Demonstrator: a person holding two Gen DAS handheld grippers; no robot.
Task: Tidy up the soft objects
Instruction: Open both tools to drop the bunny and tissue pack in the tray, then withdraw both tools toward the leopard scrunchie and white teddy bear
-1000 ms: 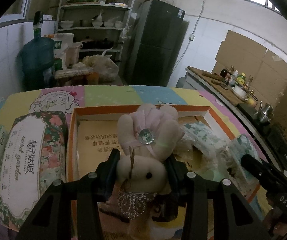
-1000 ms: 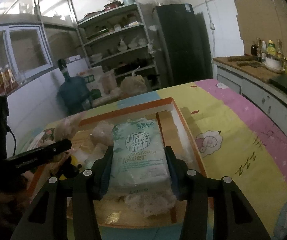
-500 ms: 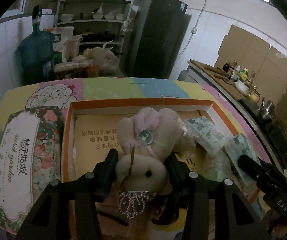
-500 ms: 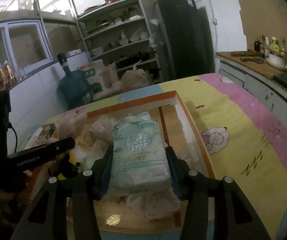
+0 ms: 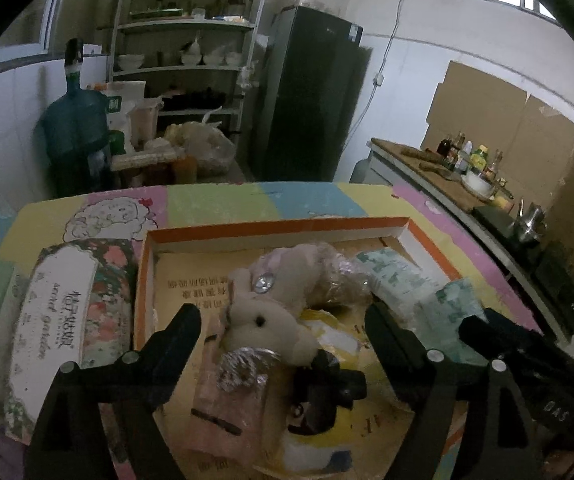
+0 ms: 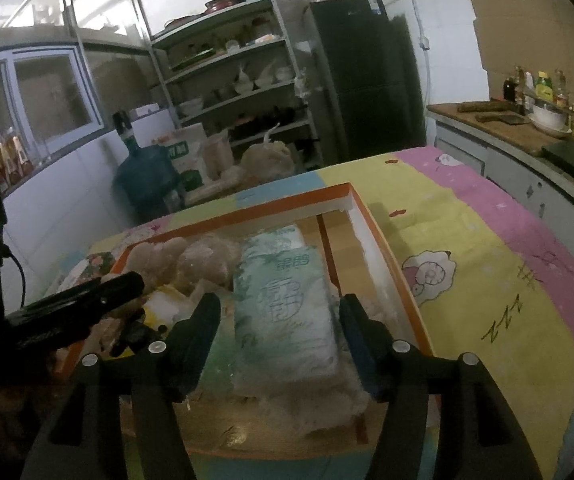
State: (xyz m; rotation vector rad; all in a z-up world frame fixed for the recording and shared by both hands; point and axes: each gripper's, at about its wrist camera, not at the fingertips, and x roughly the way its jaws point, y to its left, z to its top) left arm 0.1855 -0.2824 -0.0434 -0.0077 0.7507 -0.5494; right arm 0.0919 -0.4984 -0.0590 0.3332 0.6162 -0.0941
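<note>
I see the beige plush rabbit with a silver sequin crown lying free inside the orange-rimmed cardboard box, between my left gripper's wide-spread fingers. Only my right view shows the right gripper, equally wide, flanking the pale green tissue pack.

Likely home kitchen: fridge, crockery shelves.

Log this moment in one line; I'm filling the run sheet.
left gripper: open | plush bunny: lying in orange box | right gripper: open | tissue pack: in box
</note>
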